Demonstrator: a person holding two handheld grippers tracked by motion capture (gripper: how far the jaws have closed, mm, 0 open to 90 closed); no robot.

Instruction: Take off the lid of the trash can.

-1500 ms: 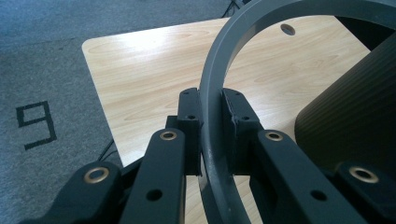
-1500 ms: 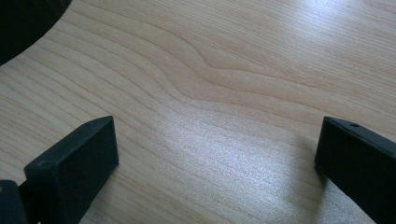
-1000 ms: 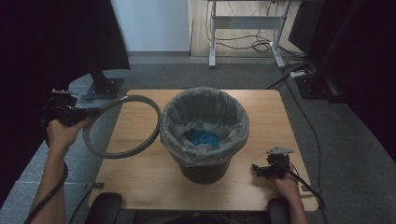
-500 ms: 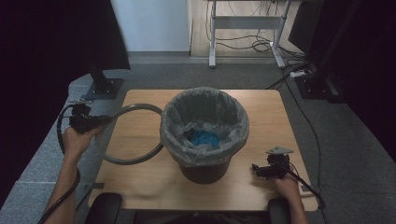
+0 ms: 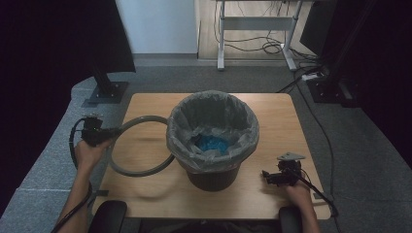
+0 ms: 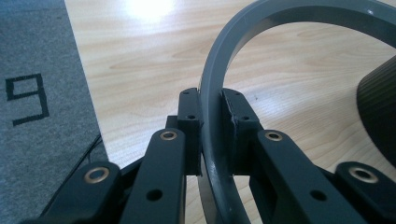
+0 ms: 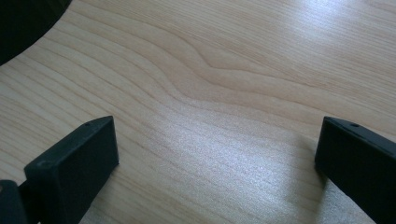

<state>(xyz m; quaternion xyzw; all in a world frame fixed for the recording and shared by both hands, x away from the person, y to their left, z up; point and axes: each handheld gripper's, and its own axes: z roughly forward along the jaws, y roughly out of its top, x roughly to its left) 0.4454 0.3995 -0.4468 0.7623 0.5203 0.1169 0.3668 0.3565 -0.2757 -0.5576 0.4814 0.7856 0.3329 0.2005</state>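
the left gripper (image 5: 94, 133) has its jaws clenched on the edge of a grey ring (image 5: 138, 145), a flat plastic hoop that lies to the left of the bin (image 5: 212, 141) with its far side just beside the bin's wall. in the left gripper view the ring (image 6: 219, 93) runs up between the two black pads and curves away to the right over the wooden surface (image 6: 154, 60), with the bin's dark ribbed wall (image 6: 378, 112) at the right edge. whether the ring rests flat on the surface or hangs just above it cannot be told. the bin stands in the middle of the surface (image 5: 145, 107), lined with a grey bag (image 5: 243, 145) folded over its rim, and something blue (image 5: 212, 143) lies at its bottom. the right gripper (image 5: 279, 175) sits near the front right of the bin, low over the surface, its jaws released and wide apart with bare wood (image 7: 210, 116) between them.
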